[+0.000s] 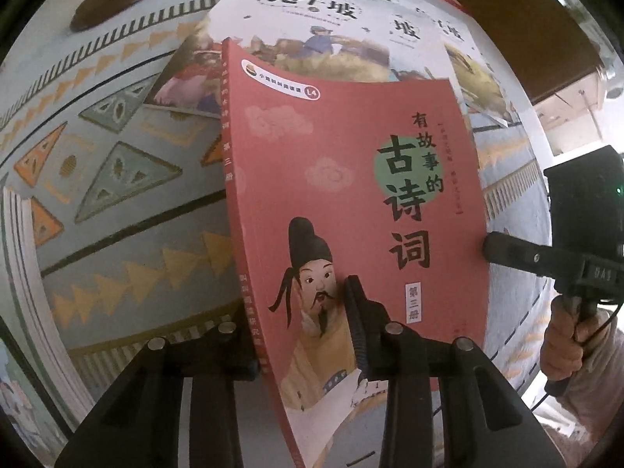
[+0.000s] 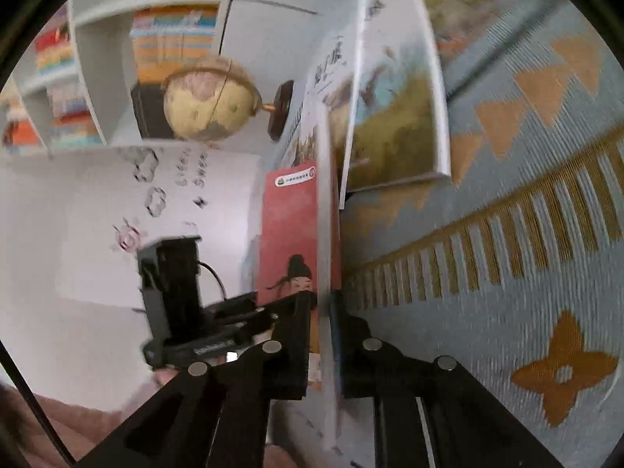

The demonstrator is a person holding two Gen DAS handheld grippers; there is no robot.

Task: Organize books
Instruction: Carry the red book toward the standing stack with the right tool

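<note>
Above the patterned rug [image 1: 128, 202], the left gripper [image 1: 304, 335] clamps the red poetry book [image 1: 351, 202] at its lower edge, while the right gripper [image 2: 323, 312] pinches its side. Several picture books [image 1: 312, 31] lie loose behind it, so most of the sorting seems left.

A globe [image 2: 210, 103] stands on the patterned blue cloth [image 2: 507, 241] near white shelves [image 2: 91, 74]

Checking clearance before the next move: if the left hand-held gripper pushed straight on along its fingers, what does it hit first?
Likely the pale picture books on the patterned blue cloth, just beyond the red paperback book that the left hand-held gripper clamps; depth unclear.
</note>
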